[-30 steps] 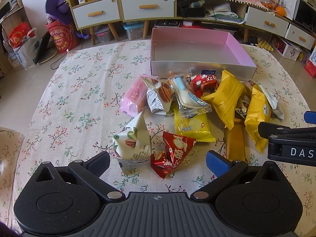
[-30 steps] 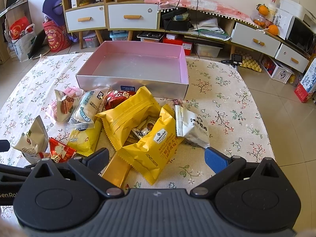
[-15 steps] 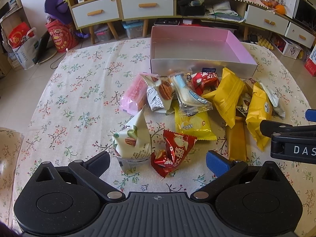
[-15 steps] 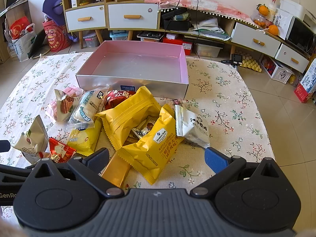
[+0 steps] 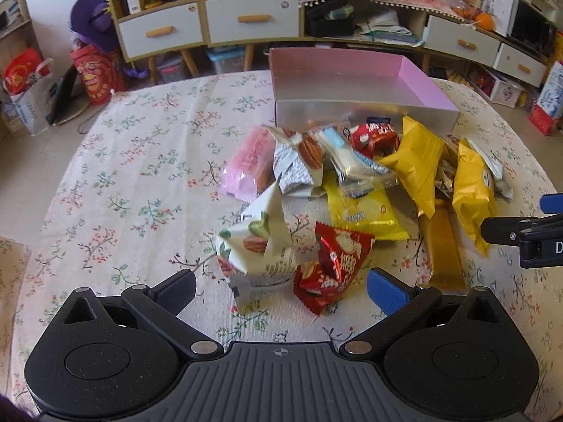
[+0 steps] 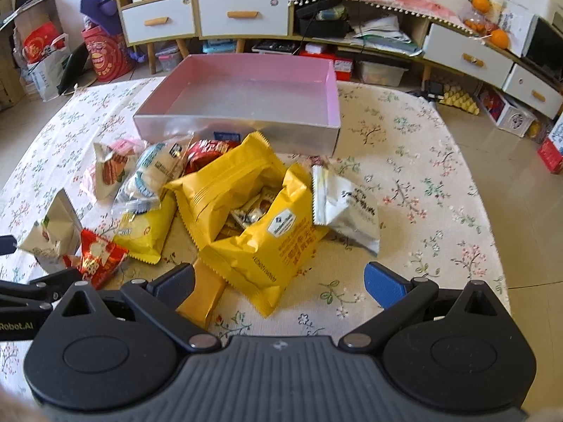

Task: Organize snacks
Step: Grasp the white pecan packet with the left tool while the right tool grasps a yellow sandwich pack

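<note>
Floral tablecloth [image 5: 140,161] now fills less of each view as the spread-jawed, empty left gripper [image 5: 279,283] and right gripper [image 6: 279,279] close in on the snack pile [image 6: 225,204] before the still-empty pink box [image 6: 242,88], so sorting looks about to begin.

— What do my grippers look like?
— I see two alike: the left gripper [image 5: 279,286] and right gripper [image 6: 279,281] each have a ribbed grey centre, round black discs, silver pivot screws, one black pad and one blue pad [image 6: 381,283]. White lettering marks a side.
</note>
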`<state>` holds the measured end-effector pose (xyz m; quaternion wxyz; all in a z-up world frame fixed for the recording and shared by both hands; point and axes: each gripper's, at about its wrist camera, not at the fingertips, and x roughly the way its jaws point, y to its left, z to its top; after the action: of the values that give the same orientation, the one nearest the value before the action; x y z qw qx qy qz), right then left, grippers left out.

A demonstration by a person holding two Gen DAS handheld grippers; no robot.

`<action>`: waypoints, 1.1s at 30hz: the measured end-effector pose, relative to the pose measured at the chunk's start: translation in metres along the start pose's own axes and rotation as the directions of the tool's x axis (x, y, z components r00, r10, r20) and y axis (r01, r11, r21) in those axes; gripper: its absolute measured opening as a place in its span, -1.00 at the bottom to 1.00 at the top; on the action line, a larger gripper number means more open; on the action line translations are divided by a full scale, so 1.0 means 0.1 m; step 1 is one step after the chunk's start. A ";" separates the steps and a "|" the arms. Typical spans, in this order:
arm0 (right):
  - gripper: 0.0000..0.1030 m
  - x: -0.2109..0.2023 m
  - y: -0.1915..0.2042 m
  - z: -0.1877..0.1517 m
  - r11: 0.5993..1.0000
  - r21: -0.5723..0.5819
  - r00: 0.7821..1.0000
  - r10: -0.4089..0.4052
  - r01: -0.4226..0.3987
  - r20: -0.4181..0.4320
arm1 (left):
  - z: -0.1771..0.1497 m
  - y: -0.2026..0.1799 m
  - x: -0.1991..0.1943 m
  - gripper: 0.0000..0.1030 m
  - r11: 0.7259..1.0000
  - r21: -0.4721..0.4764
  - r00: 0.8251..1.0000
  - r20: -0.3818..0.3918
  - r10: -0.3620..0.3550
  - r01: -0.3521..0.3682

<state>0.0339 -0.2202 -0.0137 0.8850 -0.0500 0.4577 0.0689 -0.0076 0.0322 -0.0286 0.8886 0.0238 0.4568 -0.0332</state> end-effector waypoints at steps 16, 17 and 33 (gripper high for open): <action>0.32 0.09 0.12 -0.19 0.969 0.041 0.965 0.245 -0.242 -0.098 | -0.11 0.01 0.00 0.57 0.964 0.097 0.968 0.027 -0.249 0.246; 0.23 0.09 0.11 -0.19 0.968 0.049 0.963 0.250 -0.246 -0.103 | -0.10 0.01 -0.01 0.48 0.963 0.099 0.967 0.027 -0.255 0.251; 0.09 -0.01 -0.12 -0.02 0.968 0.144 0.978 0.209 -0.205 -0.014 | 0.08 0.22 -0.08 0.49 0.977 0.083 0.977 0.077 -0.201 0.194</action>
<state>0.0342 -0.2323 -0.0138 0.8676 0.0602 0.4769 0.1276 -0.0040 0.0541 -0.0171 0.8981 0.0099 0.4170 -0.1393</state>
